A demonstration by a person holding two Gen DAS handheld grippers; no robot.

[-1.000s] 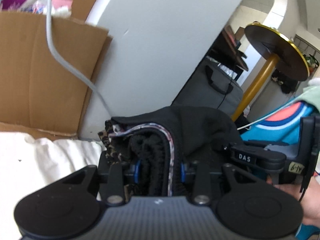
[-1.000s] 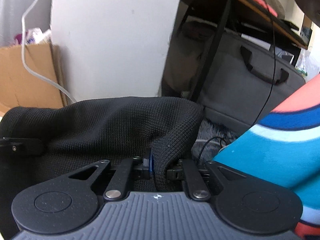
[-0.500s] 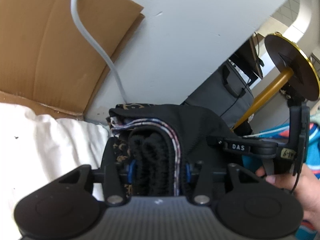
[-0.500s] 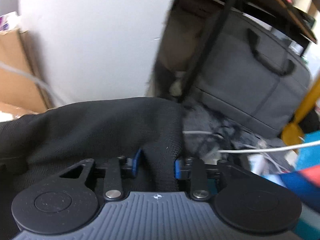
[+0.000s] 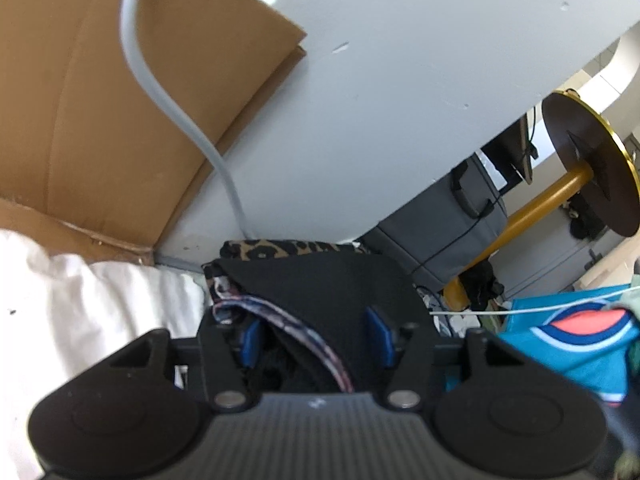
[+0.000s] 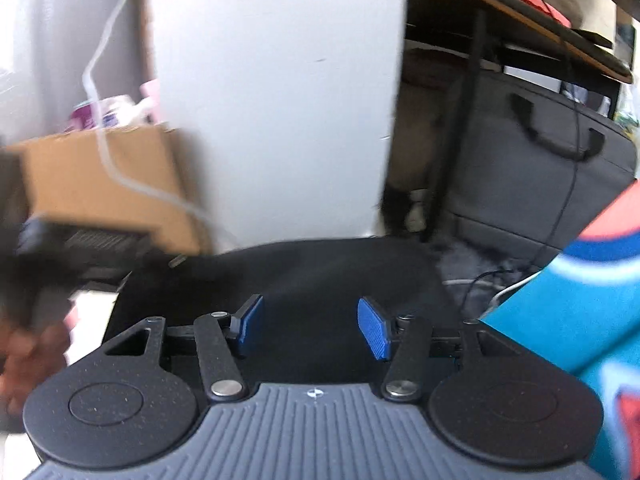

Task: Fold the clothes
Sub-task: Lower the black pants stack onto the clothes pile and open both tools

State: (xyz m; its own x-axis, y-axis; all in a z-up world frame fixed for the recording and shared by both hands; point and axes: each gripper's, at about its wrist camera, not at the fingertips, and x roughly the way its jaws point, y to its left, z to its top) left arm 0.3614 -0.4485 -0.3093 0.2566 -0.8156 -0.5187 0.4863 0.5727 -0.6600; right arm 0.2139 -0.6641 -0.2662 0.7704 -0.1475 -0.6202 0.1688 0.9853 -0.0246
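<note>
The black garment (image 5: 320, 292) runs under the left gripper (image 5: 316, 340), so its near part is hidden. In the right wrist view the left side is motion-blurred: a hand (image 6: 28, 352) and a dark device (image 6: 60, 244) there cannot be made out. The blue cloth (image 6: 560, 320) is cut off by the right edge. The white bedding (image 5: 80, 312) runs off the left edge.

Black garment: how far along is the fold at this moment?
Done: the black garment lies folded on a leopard-print item, and both claws are open. In hand: nothing; the left claw straddles the fold's edge, and the right claw hovers over it. Left: withdrawing; other clothes cannot be judged.
</note>
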